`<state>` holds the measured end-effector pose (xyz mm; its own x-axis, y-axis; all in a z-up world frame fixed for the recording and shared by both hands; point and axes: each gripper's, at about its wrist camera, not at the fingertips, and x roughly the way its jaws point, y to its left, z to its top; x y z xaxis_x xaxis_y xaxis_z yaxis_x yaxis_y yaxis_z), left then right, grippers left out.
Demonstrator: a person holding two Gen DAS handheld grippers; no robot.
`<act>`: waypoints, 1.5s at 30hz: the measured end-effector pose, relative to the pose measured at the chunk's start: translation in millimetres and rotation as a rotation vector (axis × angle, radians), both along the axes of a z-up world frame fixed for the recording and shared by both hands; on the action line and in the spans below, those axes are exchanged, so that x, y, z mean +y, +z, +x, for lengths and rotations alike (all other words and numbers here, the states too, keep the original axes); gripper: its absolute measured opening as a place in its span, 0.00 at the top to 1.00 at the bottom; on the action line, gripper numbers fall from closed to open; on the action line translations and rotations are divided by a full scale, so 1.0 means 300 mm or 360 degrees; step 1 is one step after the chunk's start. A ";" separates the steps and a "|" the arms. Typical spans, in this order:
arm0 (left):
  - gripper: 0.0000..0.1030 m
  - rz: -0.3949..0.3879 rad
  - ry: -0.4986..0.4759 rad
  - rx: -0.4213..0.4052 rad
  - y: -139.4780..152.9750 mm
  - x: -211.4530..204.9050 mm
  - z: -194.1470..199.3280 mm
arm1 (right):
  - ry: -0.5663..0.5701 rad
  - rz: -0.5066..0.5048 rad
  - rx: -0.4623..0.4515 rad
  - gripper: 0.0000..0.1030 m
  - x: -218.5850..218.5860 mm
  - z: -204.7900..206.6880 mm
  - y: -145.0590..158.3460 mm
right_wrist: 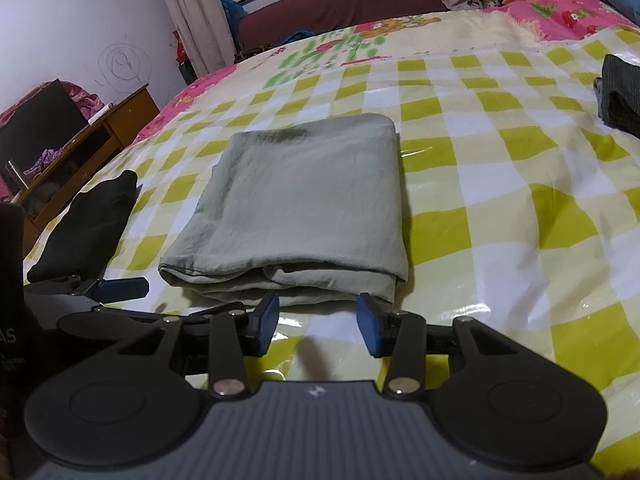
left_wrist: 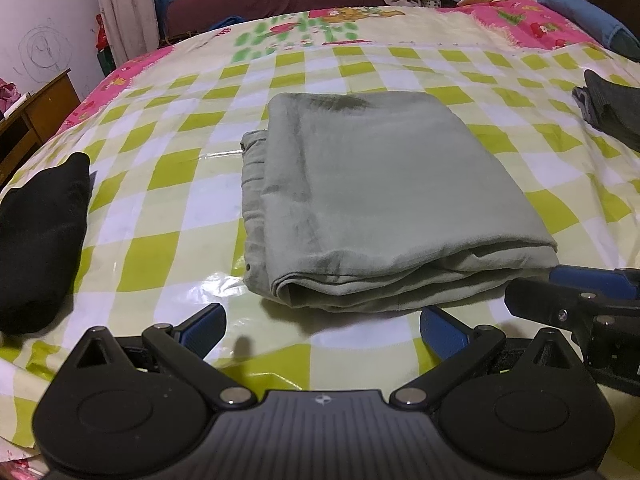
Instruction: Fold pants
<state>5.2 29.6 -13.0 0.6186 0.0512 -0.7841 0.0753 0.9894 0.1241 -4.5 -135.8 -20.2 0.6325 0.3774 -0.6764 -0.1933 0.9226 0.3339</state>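
Two claws are seen held just short of the near edge of the folded grey-green pants (left_wrist: pixel 384 196), which lie as a neat rectangle in the middle of a bed covered by a glossy green-and-white checked sheet (left_wrist: pixel 168 176). The left claw (left_wrist: pixel 322 330) is spread wide with nothing between its blue pads. The right claw (right_wrist: pixel 318 326) is parted more narrowly, released, its pads close to the pants' fold. A black garment (left_wrist: pixel 40 236) is laid at the left, a dark grey garment (right_wrist: pixel 622 96) at the right.
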 end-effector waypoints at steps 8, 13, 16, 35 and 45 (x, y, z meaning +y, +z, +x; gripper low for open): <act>0.00 -0.0015 0.0027 0.0000 0.001 0.010 -0.001 | 0.0001 -0.0005 0.0015 0.57 0.001 0.004 -0.007; 0.00 -0.0038 0.0051 0.0003 0.004 0.026 0.004 | 0.0003 -0.0027 0.0041 0.57 0.002 0.006 -0.016; 0.00 -0.0048 0.0050 0.0000 0.007 0.029 0.001 | 0.0002 -0.0039 0.0051 0.57 0.003 0.007 -0.020; 0.00 -0.0118 0.0051 0.0040 0.011 0.032 -0.012 | -0.0021 -0.0099 0.0122 0.57 0.005 -0.003 -0.033; 0.00 -0.0079 0.0042 0.0051 0.010 -0.004 -0.030 | -0.0022 -0.0070 0.0123 0.57 -0.021 -0.014 -0.024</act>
